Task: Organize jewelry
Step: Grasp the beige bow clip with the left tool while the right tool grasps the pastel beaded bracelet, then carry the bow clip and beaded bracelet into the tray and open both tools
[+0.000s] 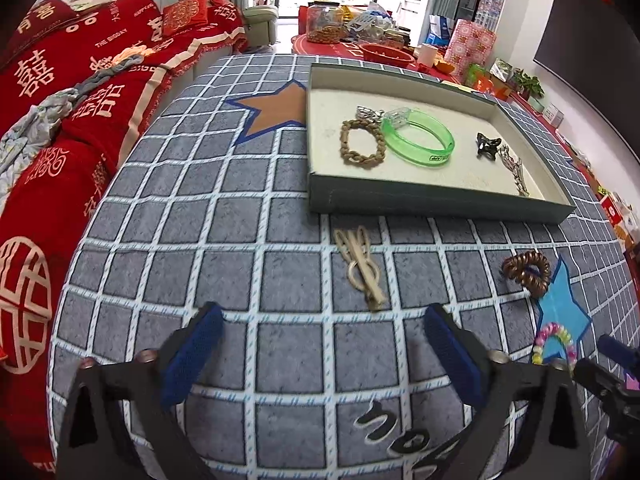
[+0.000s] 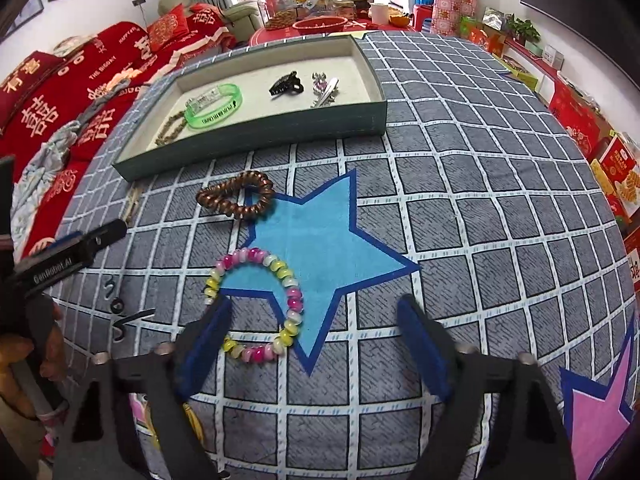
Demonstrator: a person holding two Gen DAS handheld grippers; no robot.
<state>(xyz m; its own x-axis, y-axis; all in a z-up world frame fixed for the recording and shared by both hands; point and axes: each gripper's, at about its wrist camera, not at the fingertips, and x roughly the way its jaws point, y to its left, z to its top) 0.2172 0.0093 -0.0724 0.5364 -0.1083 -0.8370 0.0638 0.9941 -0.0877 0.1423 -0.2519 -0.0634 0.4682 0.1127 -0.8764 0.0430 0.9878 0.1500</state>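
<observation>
**Q:** How do the two pairs of tongs stand?

**A:** Left tongs (image 1: 320,344) — spread wide, nothing between the blue pads, hovering over the grid-patterned worktop (image 1: 200,240) just short of a beige hair clip (image 1: 362,268). Right tongs (image 2: 316,340) — likewise spread wide and gripping nothing; the left pad (image 2: 208,336) sits right at the edge of a multicoloured bead bracelet (image 2: 256,304), whether touching cannot be told.

**Q:** Where is the jewelry?

**A:** Sorted items lie in the shallow tray (image 1: 420,198): a braided tan bracelet (image 1: 362,142), a green translucent bangle (image 1: 418,140), a black claw clip (image 1: 488,145) and a silver clip (image 1: 516,172). Outside it, on the worktop: the beige clip, a brown spiral hair tie (image 2: 236,196) touching the blue star's (image 2: 332,248) upper edge, and the bead bracelet overlapping the star's lower left.
</observation>
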